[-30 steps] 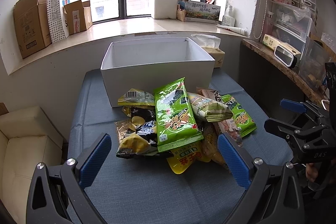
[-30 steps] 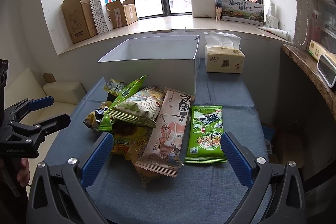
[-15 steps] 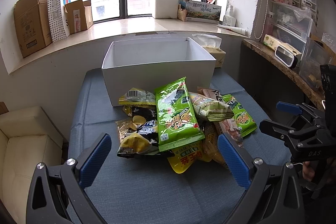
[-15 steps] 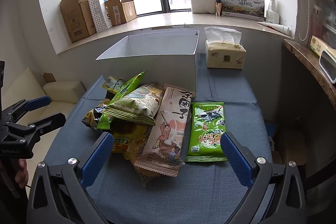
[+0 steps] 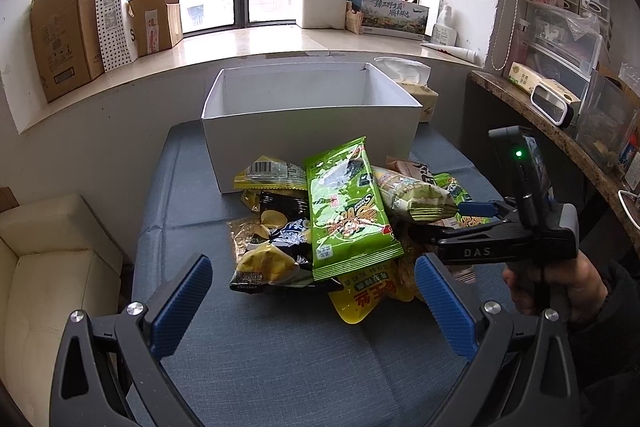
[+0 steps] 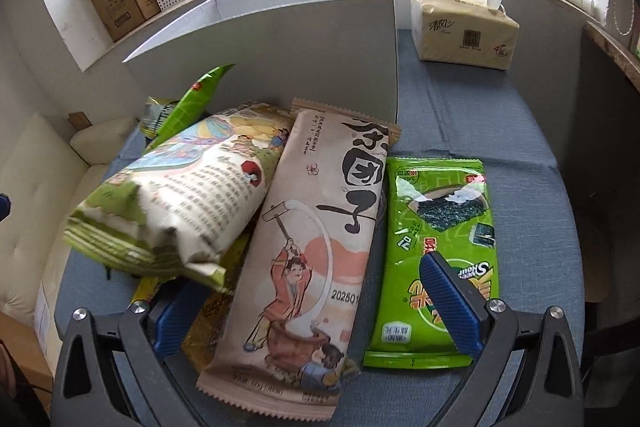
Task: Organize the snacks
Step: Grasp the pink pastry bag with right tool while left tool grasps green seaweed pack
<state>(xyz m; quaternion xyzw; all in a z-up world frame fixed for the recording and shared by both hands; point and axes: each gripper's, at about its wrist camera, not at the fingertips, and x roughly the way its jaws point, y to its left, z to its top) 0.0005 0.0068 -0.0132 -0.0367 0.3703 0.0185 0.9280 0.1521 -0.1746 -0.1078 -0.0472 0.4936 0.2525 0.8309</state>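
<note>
Snacks [image 5: 344,223] lie between right gripper's [image 6: 316,303] apparently spread fingers.

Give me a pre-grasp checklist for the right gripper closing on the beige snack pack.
1. Right gripper open: ok.
2. Beige snack pack lies between its fingers: ok.
3. Right finger clear of the green seaweed pack: not ok, it sits over that pack.
4. Left finger clear of the pile: cannot tell, the illustrated pouch hides its tip.
5. White box open for drop-off: ok.
6. Left gripper open and clear of the beige pack: ok.
</note>
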